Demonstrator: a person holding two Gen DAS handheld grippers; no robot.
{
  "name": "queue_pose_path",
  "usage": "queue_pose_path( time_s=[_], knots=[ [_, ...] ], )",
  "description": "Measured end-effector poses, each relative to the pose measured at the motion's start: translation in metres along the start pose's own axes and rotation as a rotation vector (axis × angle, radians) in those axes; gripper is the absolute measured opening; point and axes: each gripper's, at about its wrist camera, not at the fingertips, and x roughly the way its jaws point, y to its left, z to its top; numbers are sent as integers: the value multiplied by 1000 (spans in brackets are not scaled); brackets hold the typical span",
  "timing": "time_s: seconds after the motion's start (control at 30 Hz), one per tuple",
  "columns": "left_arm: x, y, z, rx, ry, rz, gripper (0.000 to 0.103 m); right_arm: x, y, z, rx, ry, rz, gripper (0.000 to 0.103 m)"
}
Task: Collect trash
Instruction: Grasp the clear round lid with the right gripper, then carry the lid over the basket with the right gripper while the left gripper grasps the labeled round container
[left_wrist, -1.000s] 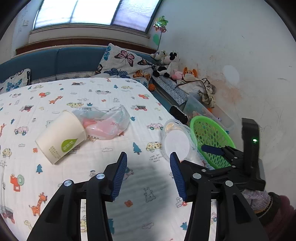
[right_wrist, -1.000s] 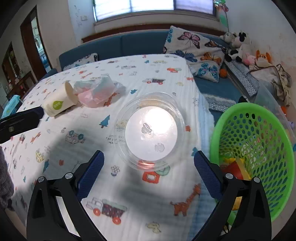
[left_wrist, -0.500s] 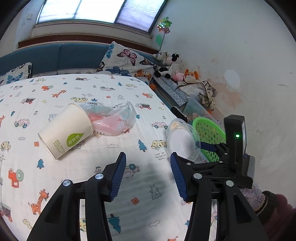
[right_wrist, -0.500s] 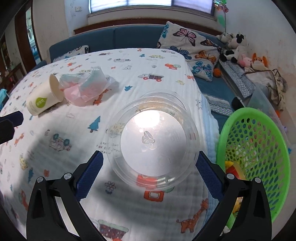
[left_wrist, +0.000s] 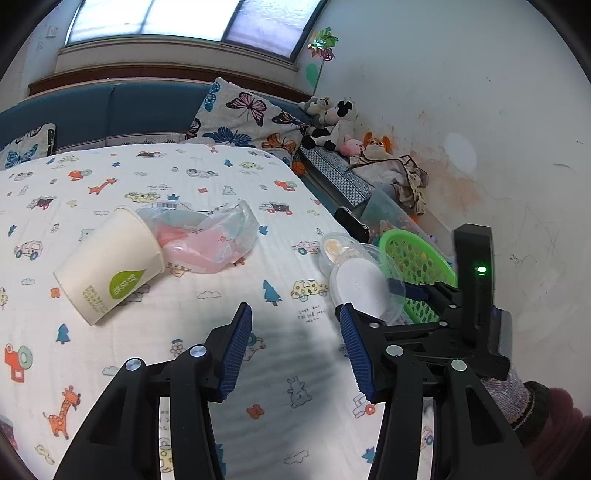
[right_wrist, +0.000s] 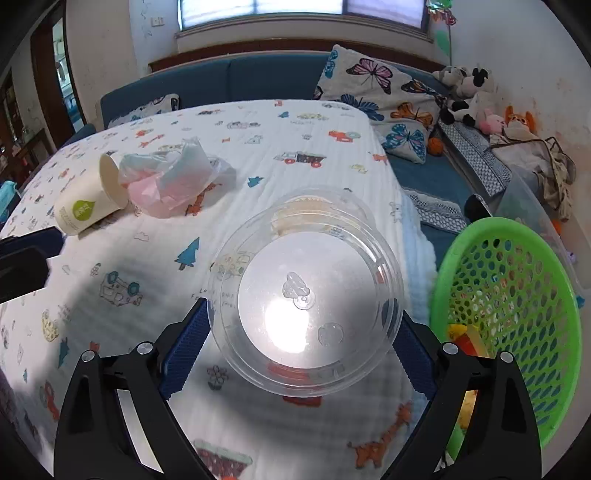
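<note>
At the left of the right wrist view a paper cup (right_wrist: 86, 197) lies on its side on the printed bedspread (right_wrist: 288, 122), a crumpled plastic bag (right_wrist: 173, 181) touching its mouth. In the centre, the right gripper (right_wrist: 301, 334) has its blue pads against both sides of a clear plastic container (right_wrist: 306, 295), pinching it. At the right stands a green basket (right_wrist: 513, 314). In the left wrist view, the left gripper (left_wrist: 295, 343) is spread, holding nothing.
</note>
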Motion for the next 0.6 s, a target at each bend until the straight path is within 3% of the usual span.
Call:
queue_pose_path(
  time_s=[0.33, 0.6],
  knots=[
    [21, -20, 5, 41, 30, -7, 48, -30, -27, -13, 52, -24, 30, 91],
    [43, -45, 13, 109, 57, -10, 55, -52, -50, -27, 82, -42, 18, 91]
  ],
)
